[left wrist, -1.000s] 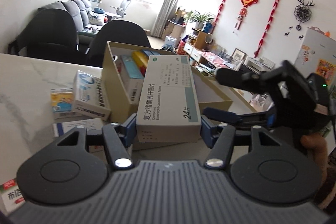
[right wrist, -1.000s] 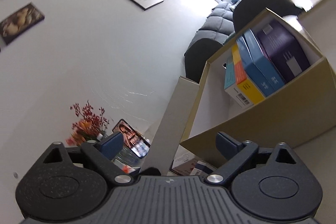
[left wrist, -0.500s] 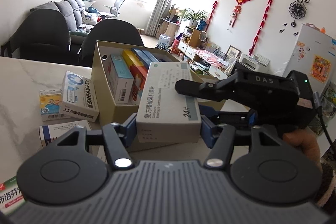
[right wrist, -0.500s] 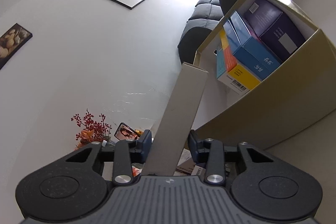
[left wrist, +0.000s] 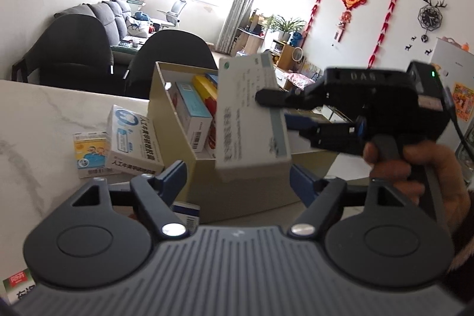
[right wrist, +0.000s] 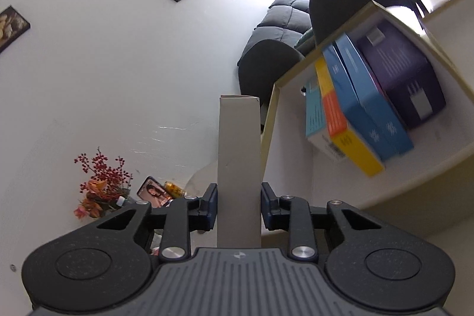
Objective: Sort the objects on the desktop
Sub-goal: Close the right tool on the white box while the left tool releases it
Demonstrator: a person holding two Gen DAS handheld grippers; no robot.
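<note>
jaws of the right gripper (right wrist: 239, 205) pinch the white medicine box (left wrist: 251, 114), having just closed, while the left gripper (left wrist: 237, 176), at 6 o'clock below it, has just spread.

I am counting two grippers: the left gripper (left wrist: 238, 178) at lower centre and the right gripper (left wrist: 268, 105) at right. I am seeing one cardboard box (left wrist: 174, 135) mid-frame, one white carton (left wrist: 248, 111) lifted before it, and four cartons (right wrist: 367, 105) standing inside. On the tabletop (left wrist: 38, 120) at left, two small boxes (left wrist: 118, 138) are lying.
</note>
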